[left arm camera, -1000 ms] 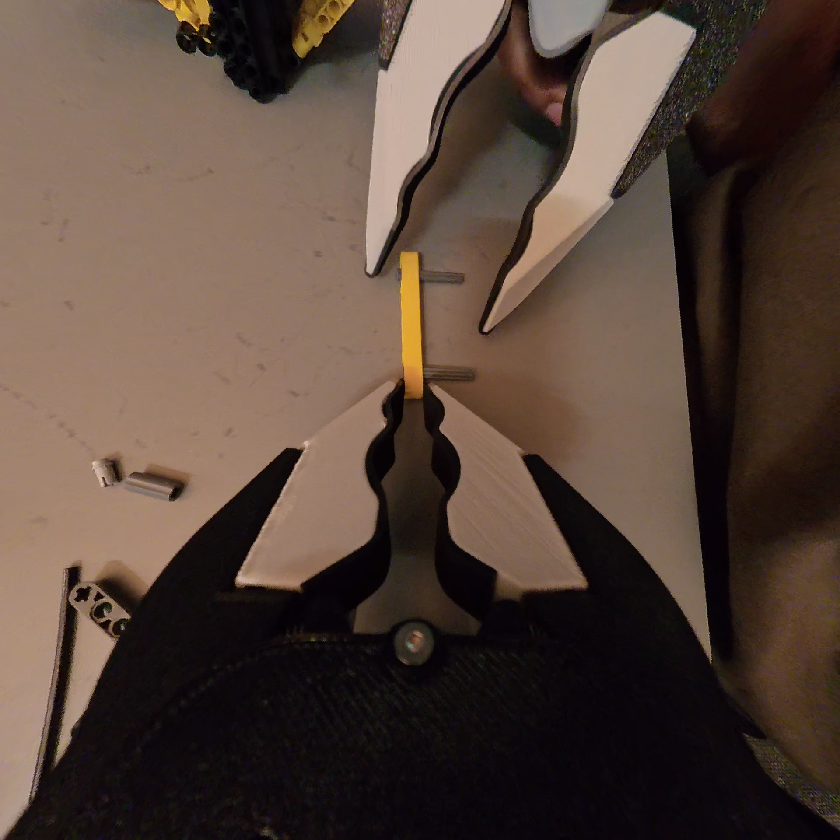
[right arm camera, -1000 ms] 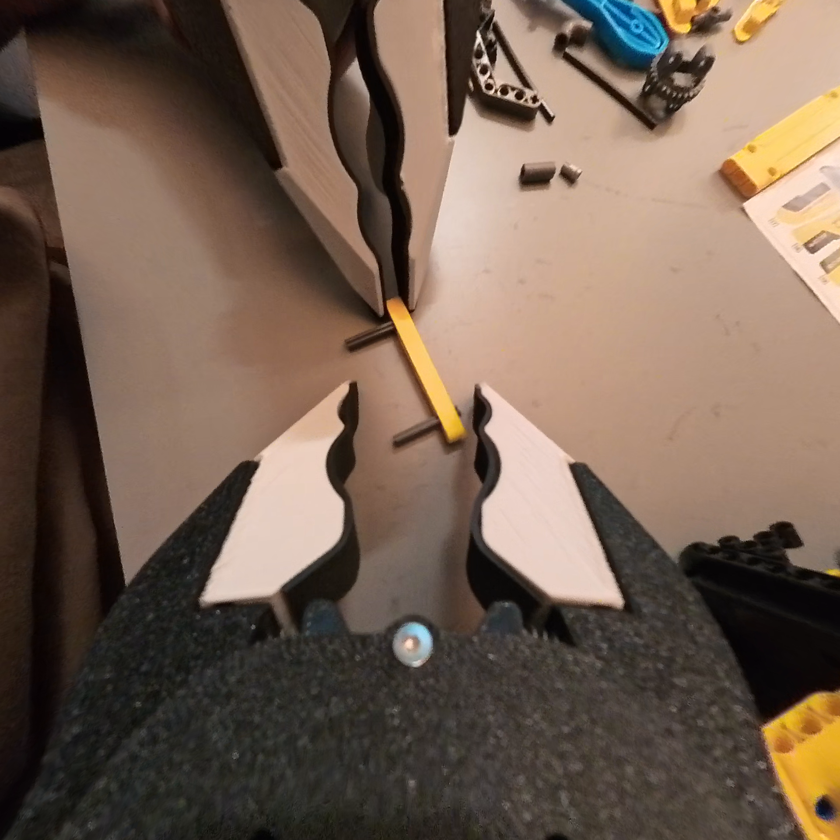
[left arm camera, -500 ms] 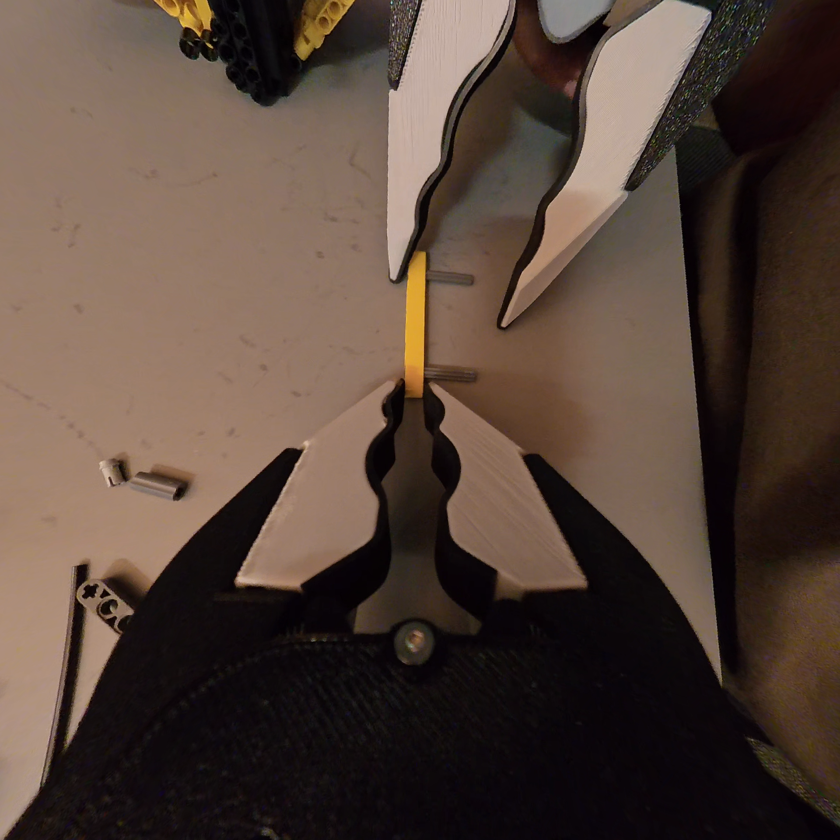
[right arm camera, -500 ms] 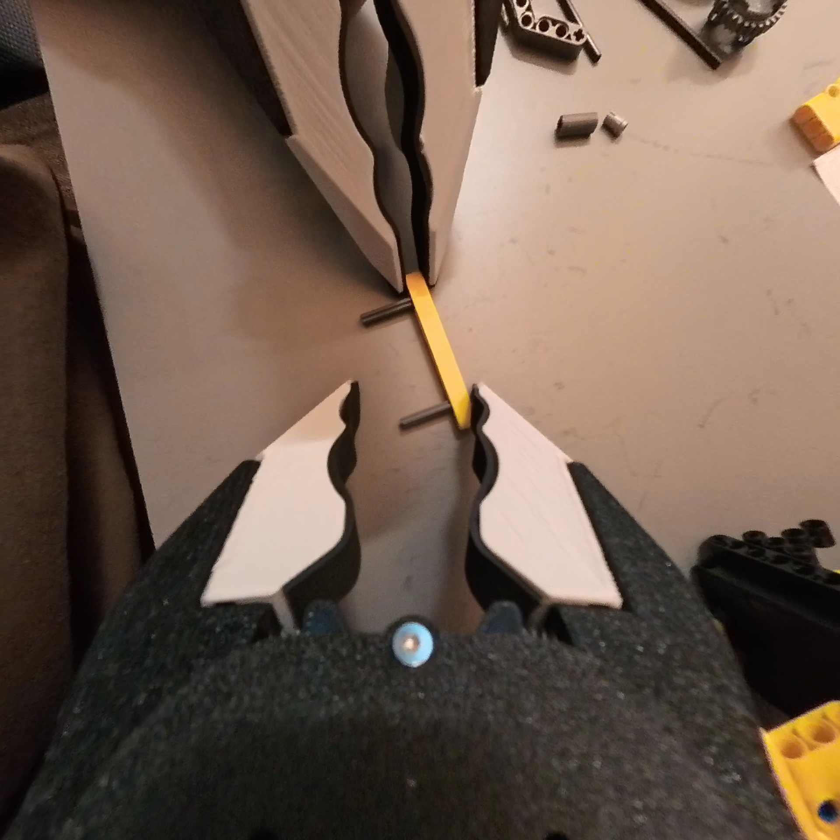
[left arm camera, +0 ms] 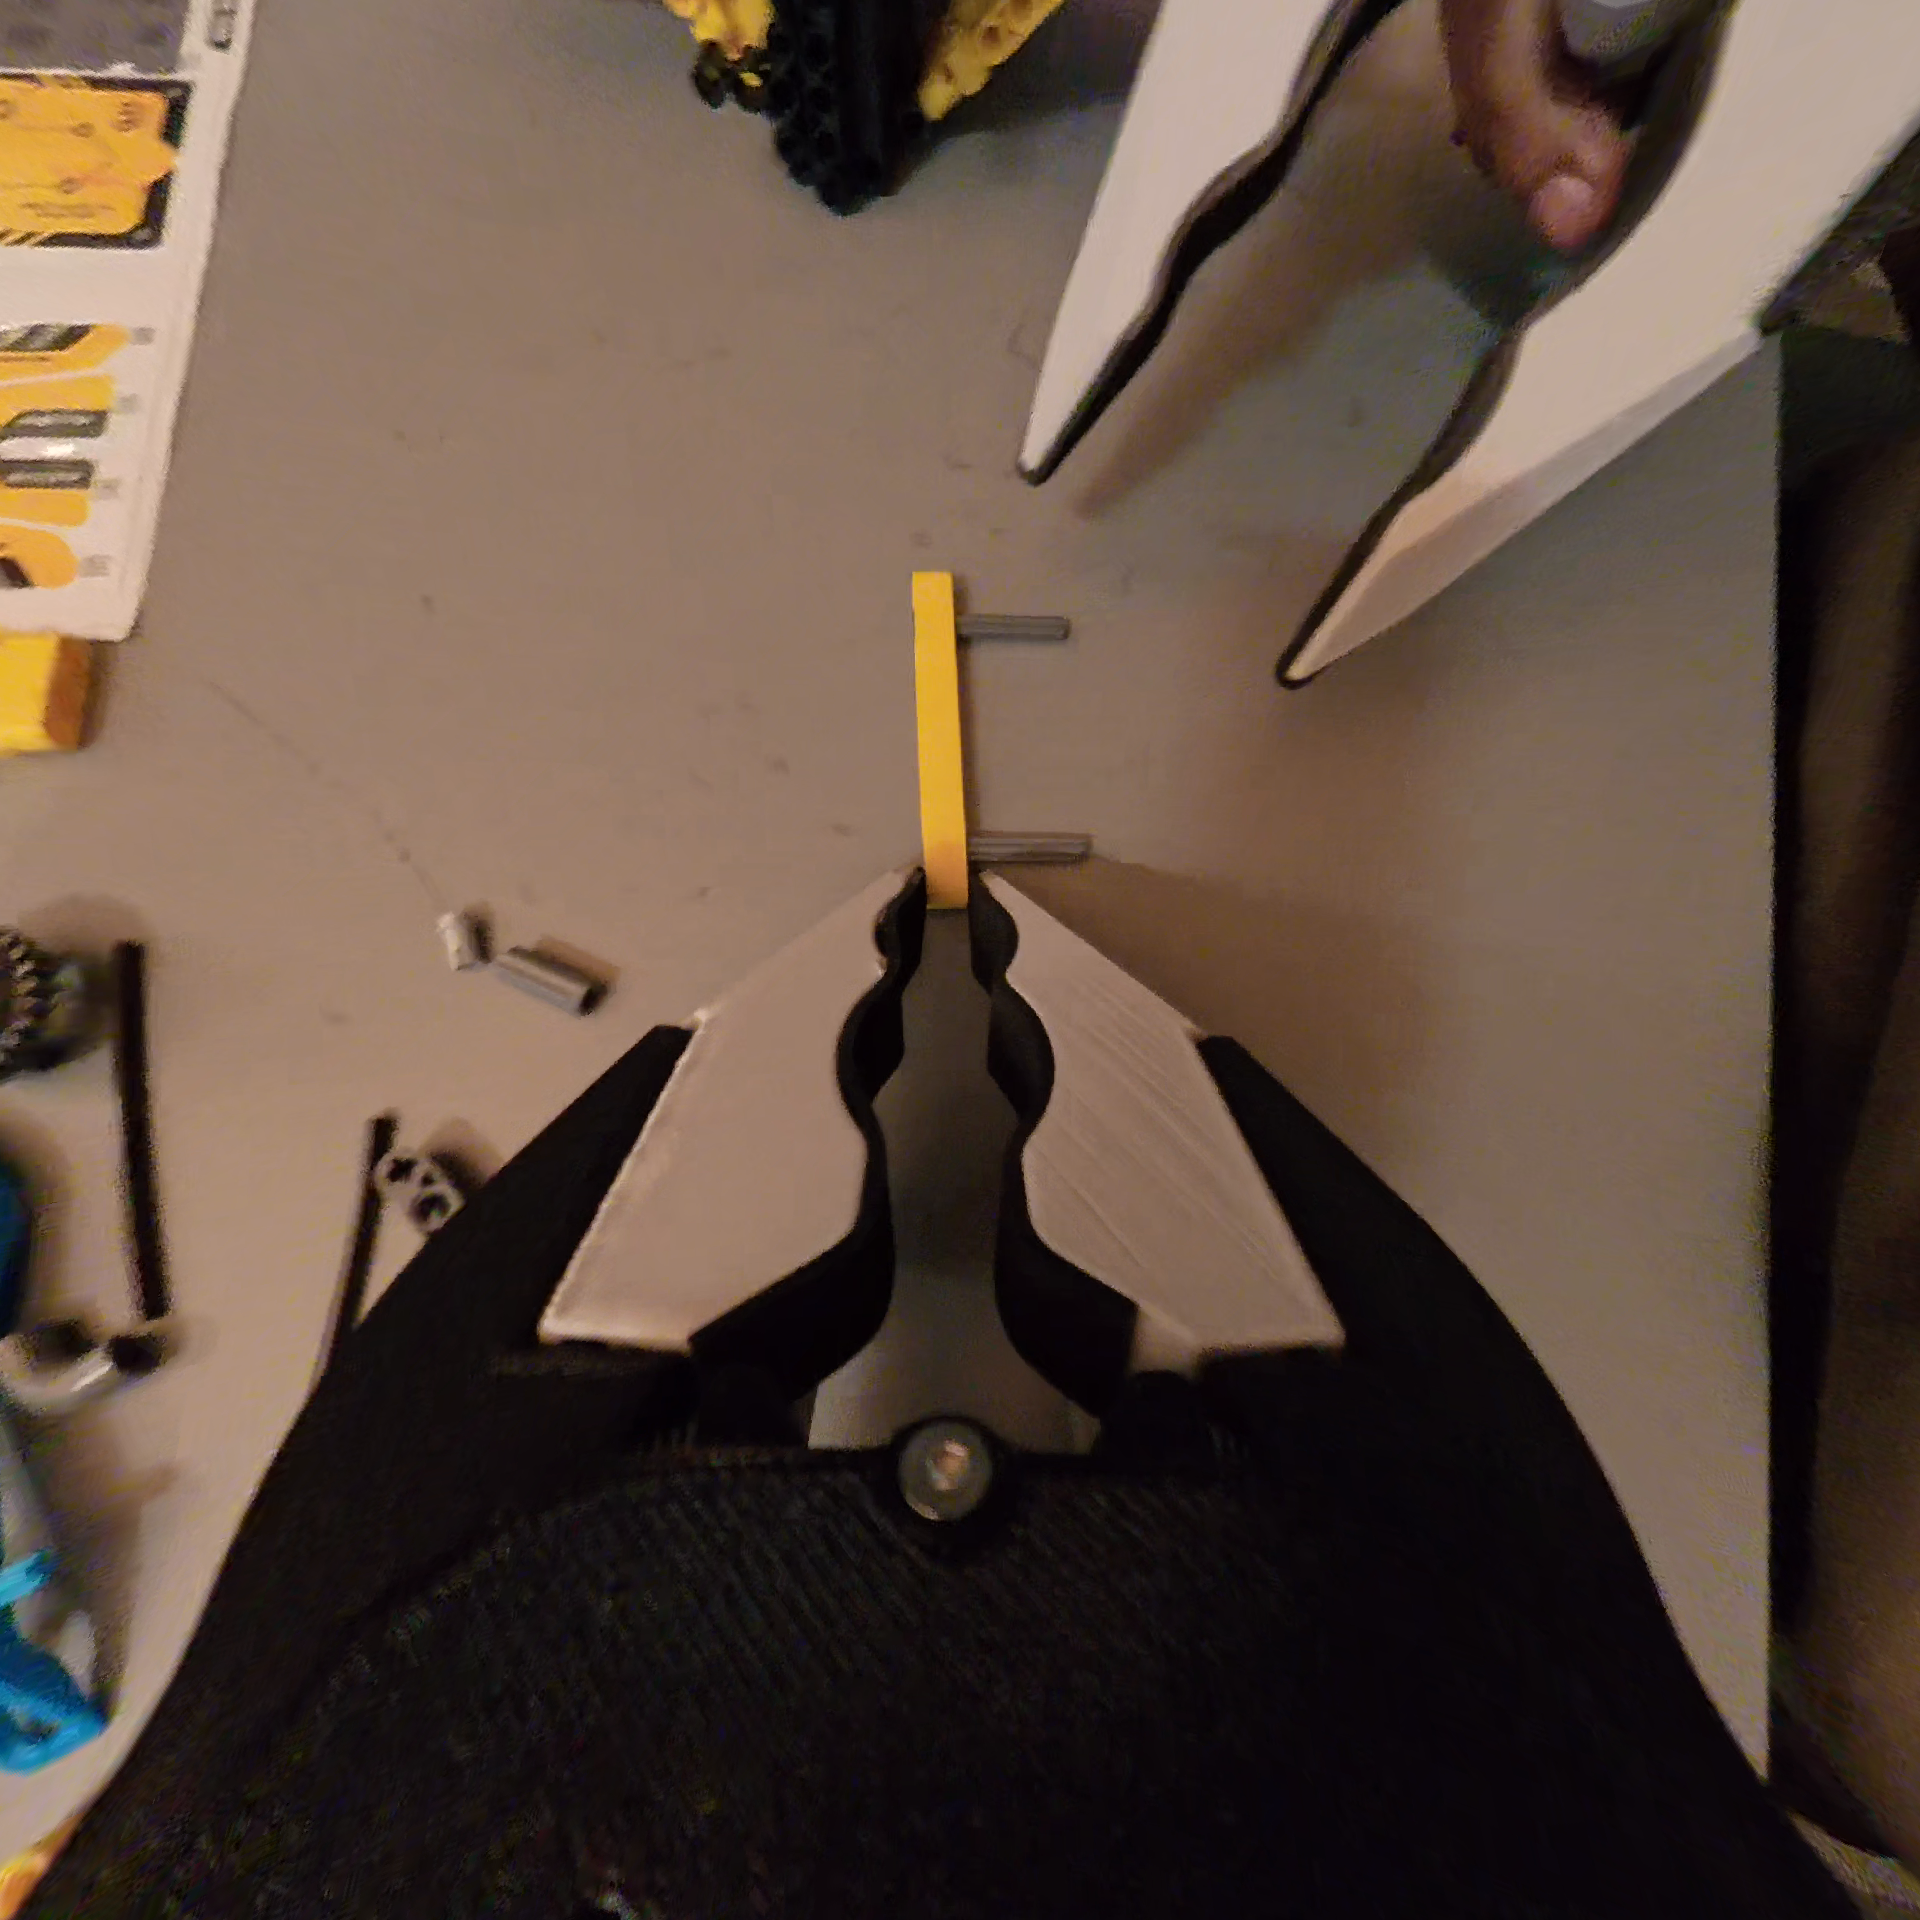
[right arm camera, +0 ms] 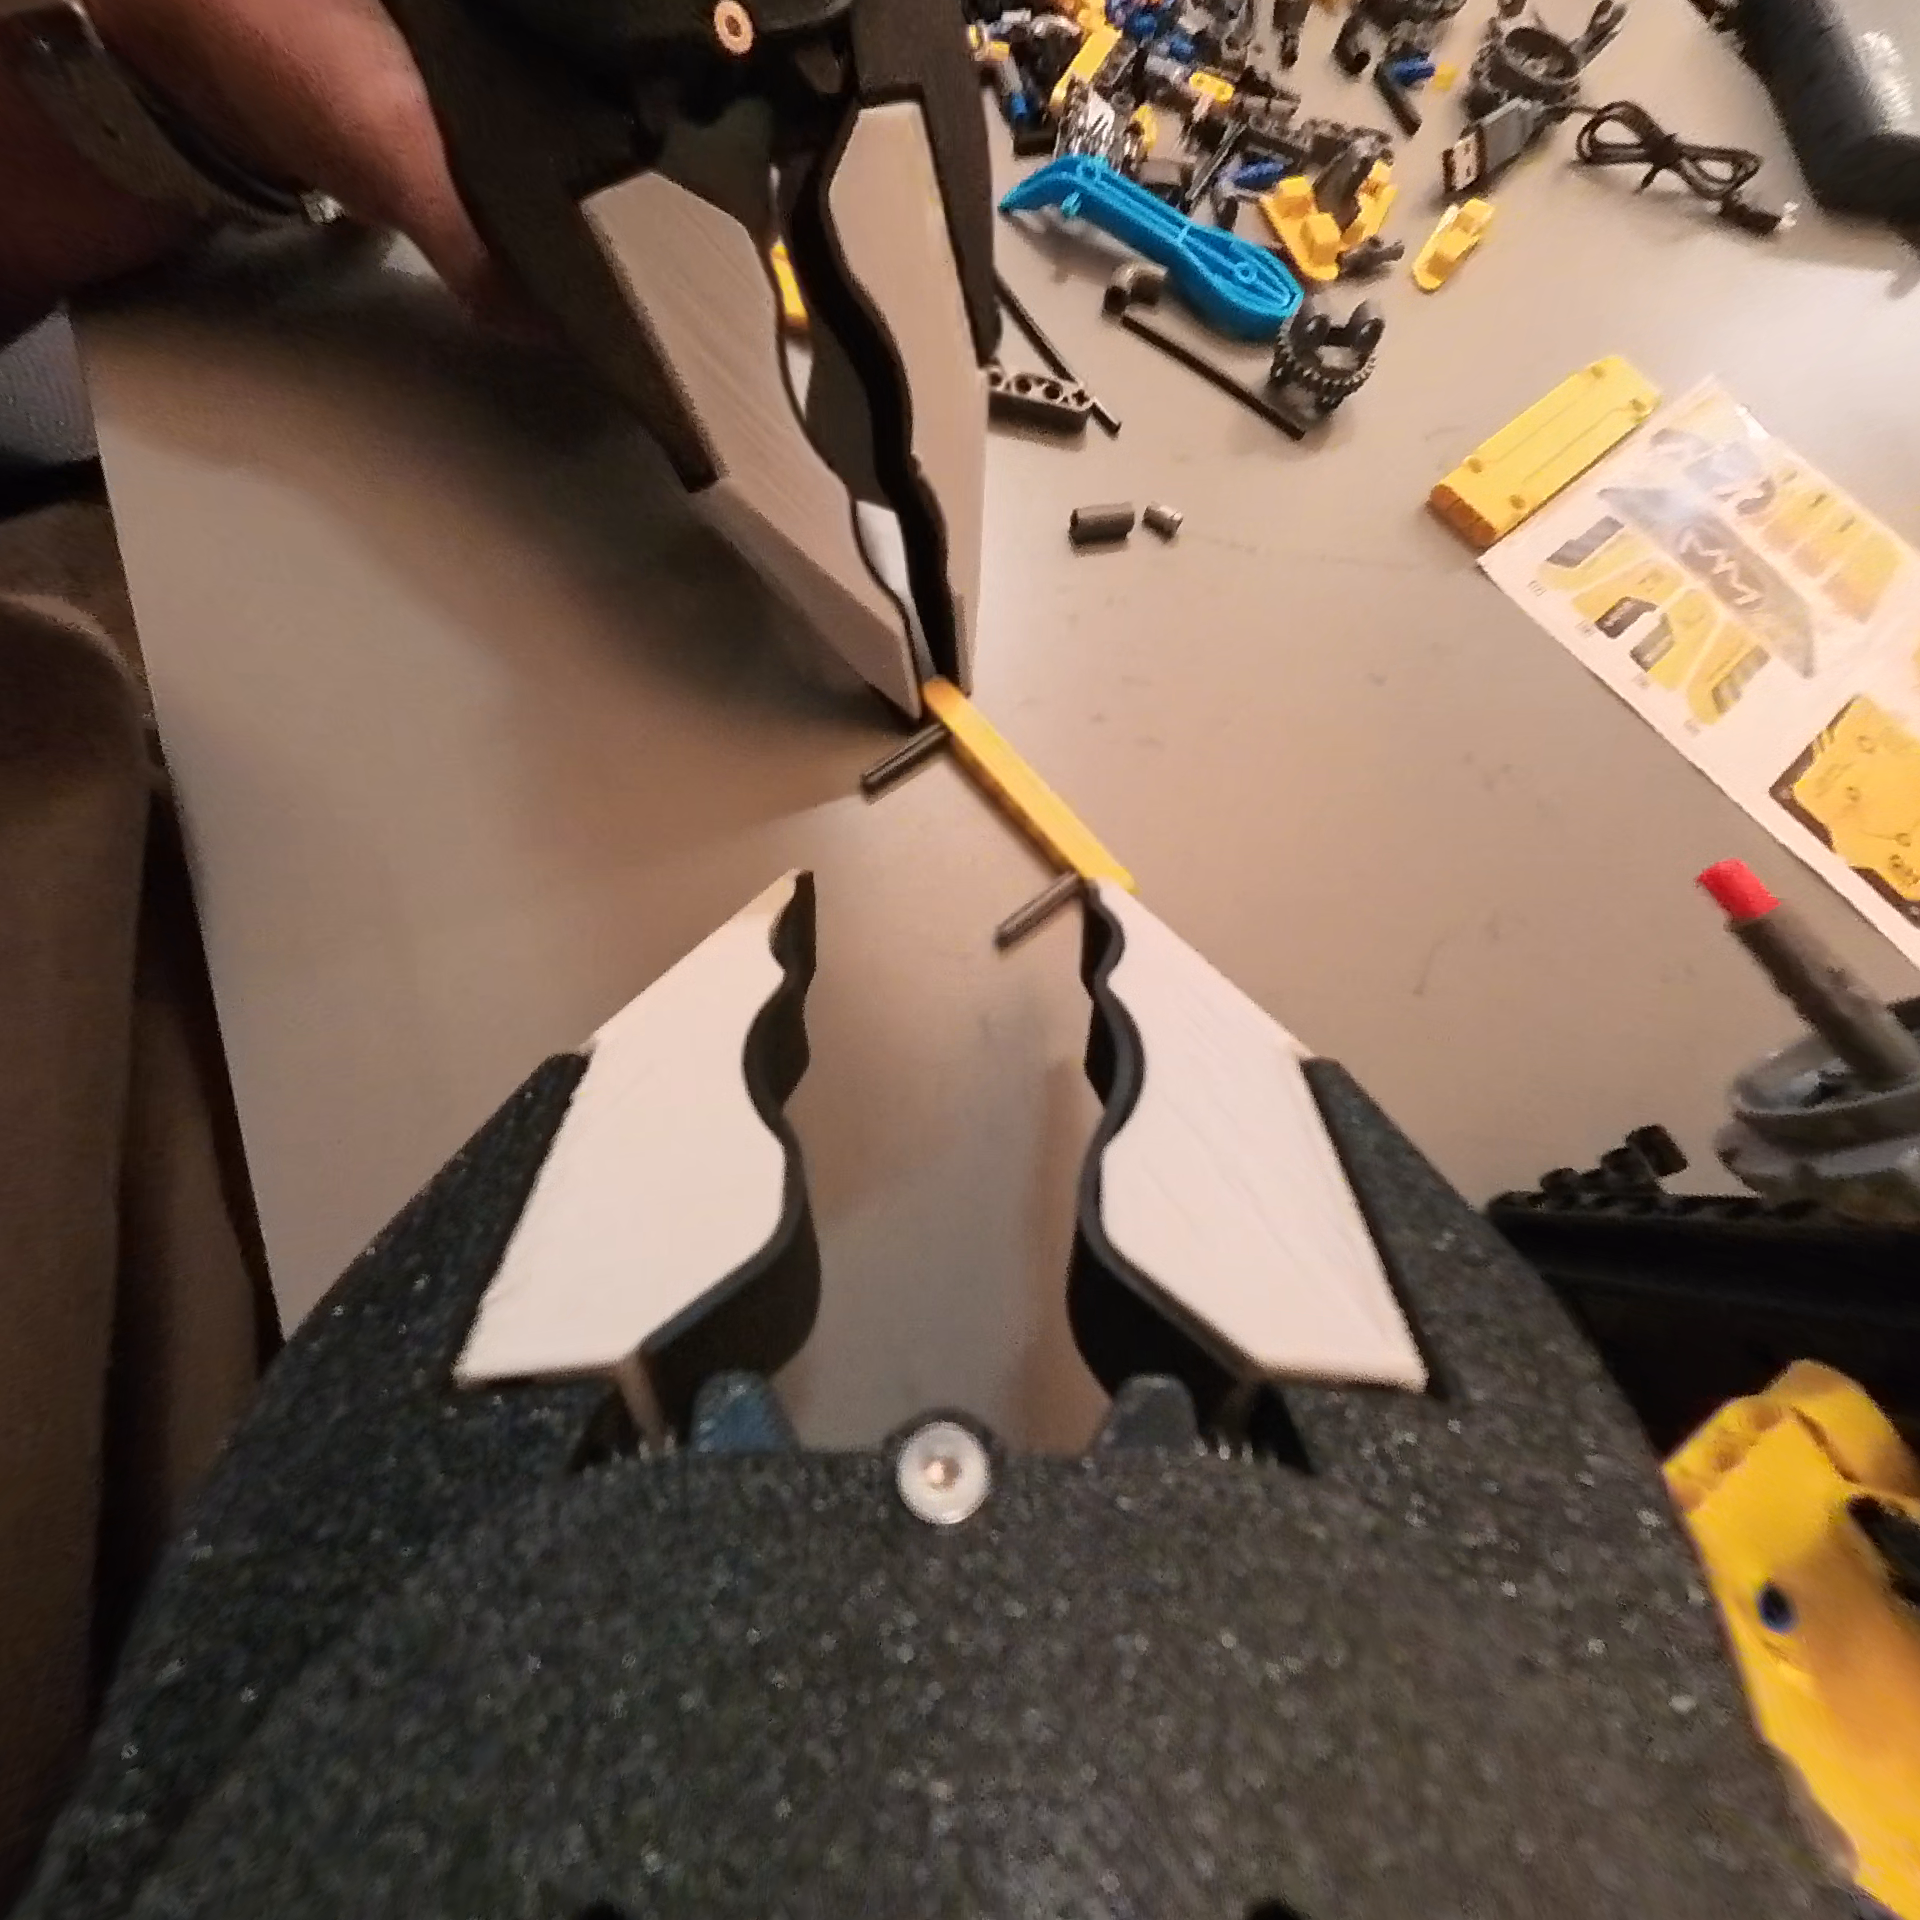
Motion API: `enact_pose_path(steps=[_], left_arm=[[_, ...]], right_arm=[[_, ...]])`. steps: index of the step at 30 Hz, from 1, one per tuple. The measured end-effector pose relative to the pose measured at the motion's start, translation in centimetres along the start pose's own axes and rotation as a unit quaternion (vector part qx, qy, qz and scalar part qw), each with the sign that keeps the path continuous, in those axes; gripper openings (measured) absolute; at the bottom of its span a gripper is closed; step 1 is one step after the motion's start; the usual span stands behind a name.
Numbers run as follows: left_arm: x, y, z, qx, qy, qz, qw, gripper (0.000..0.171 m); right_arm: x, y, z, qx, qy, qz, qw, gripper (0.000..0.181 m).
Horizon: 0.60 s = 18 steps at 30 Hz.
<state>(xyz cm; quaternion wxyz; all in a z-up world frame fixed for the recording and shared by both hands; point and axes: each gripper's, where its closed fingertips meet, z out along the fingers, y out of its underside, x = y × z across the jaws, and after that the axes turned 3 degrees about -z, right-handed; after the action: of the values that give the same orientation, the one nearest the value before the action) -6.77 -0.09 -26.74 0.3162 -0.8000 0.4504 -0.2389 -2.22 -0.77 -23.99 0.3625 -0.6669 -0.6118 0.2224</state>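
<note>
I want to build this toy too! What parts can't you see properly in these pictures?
- Near end of the yellow beam, left wrist view: hidden between the shut left claw's tips.
- Yellow and black brick pile, left wrist view: cut off by the top edge.
- Far heap of small pieces, right wrist view: too small and blurred to sort.
- Right claw, left wrist view: motion-blurred, though open.

Beam (left arm camera: 938,743) ahead of left gripper (left arm camera: 947,891), near end between fingertips; two pins (left arm camera: 1016,627) jutting right; right gripper (left arm camera: 1164,577) beyond, apart.
</note>
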Motion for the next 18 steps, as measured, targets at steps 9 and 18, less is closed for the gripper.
enact_pose_path(steps=[9, 18], left_arm=[[-2.6, 0.5, -0.8, 0.005, -0.045, -0.043, 0.998, 0.006], [-2.4, 0.6, -0.8, 0.003, -0.046, -0.035, 0.998, 0.014]], right_arm=[[-1.4, 0.1, 1.9, 0.010, -0.010, 0.009, 1.000, 0.050], [-0.9, -1.8, 0.9, 0.078, 0.003, 0.014, 0.997, 0.041]])
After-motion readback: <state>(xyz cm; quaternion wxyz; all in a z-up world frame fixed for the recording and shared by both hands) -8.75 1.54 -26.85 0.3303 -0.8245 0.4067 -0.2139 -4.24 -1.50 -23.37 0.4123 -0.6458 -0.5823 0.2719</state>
